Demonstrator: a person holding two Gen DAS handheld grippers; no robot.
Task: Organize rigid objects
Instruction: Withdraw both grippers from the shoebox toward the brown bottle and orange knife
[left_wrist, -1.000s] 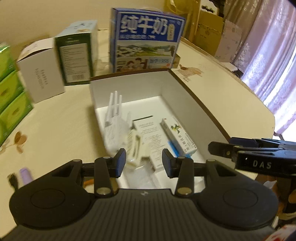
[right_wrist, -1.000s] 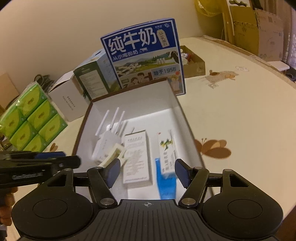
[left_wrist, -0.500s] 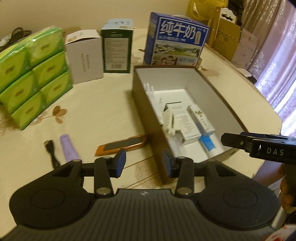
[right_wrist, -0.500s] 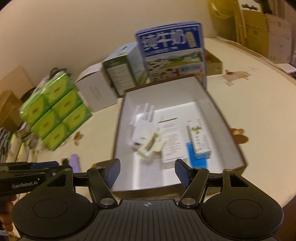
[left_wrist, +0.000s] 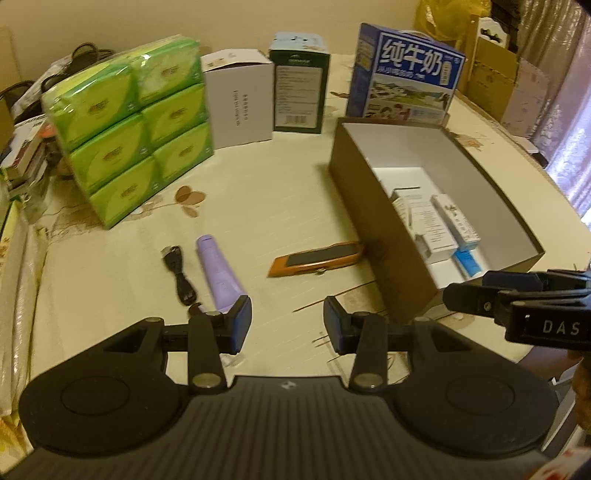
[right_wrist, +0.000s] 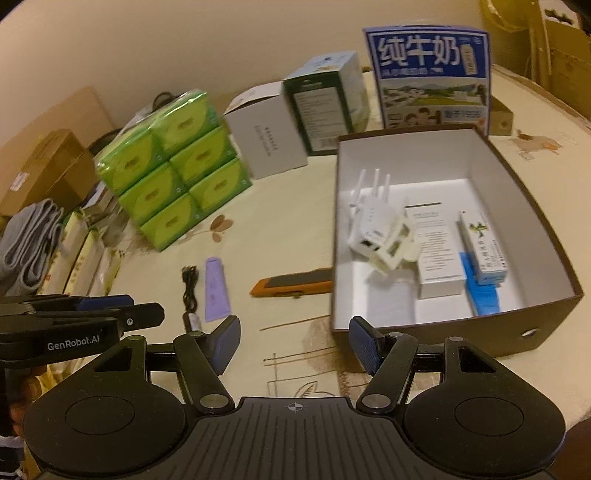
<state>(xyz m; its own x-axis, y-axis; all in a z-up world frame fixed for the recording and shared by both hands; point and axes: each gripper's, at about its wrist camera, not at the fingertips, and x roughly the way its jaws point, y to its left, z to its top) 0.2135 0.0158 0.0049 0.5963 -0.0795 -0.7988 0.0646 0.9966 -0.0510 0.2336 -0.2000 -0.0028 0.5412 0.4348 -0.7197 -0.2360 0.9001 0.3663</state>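
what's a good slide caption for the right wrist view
Empty right gripper over the table, facing a brown box of small items; orange phone lies outside.

The open brown box (right_wrist: 436, 334), white inside, holds a white antenna router (right_wrist: 369, 225) and small cartons (right_wrist: 437, 254) lying flat, while left of the box an orange-cased phone (right_wrist: 291, 286), a lilac tube (right_wrist: 216, 290) and a black cable (right_wrist: 190, 284) lie on the bench (right_wrist: 280, 229)

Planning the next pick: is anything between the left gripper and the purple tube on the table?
Nothing visible blocks it. The purple tube lies just beyond the open, empty left gripper, beside the black cable. Only bare table lies between them.
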